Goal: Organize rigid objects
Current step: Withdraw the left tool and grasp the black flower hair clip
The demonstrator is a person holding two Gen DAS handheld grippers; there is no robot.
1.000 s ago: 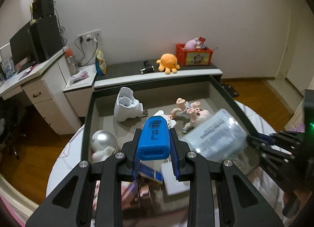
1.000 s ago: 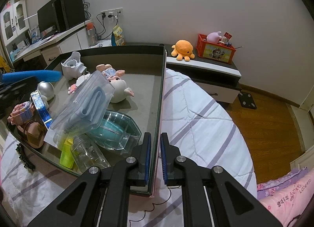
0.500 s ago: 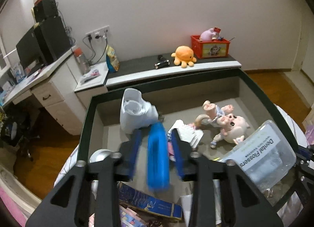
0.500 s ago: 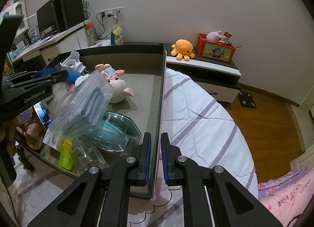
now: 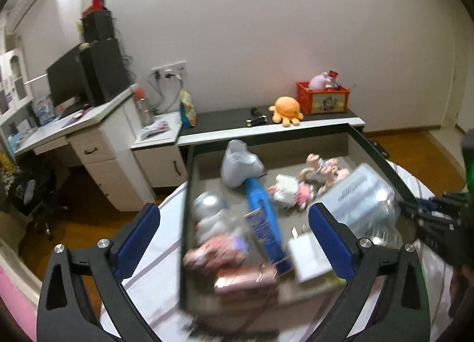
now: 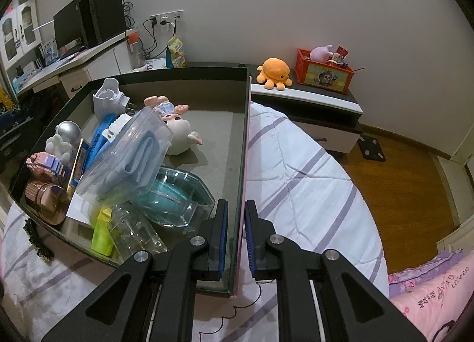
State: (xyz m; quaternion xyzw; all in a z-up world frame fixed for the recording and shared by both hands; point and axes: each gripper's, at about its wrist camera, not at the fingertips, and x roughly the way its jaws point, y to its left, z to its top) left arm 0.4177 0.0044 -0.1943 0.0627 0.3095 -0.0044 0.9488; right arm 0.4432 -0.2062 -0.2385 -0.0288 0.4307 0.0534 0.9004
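Lying mid-frame in the dark shallow tray (image 5: 189, 194), the long blue plastic case (image 5: 260, 208) looks stiff, light and slick; its narrow sides suit gripping. The left tongs (image 5: 234, 241) have just been opening, empty; the right tongs (image 6: 235, 241) clench the tray's wall.

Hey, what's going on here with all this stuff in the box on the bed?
A person with a gripper in each hand is sorting rigid odds and ends into a dark storage box on the bed. The right gripper is clamped on the box's side wall, steadying it. The left gripper has just been opening and now stands wide with nothing held; the blue bar-shaped item lies in the box beside the white plug-in device, among the toys and clear containers.
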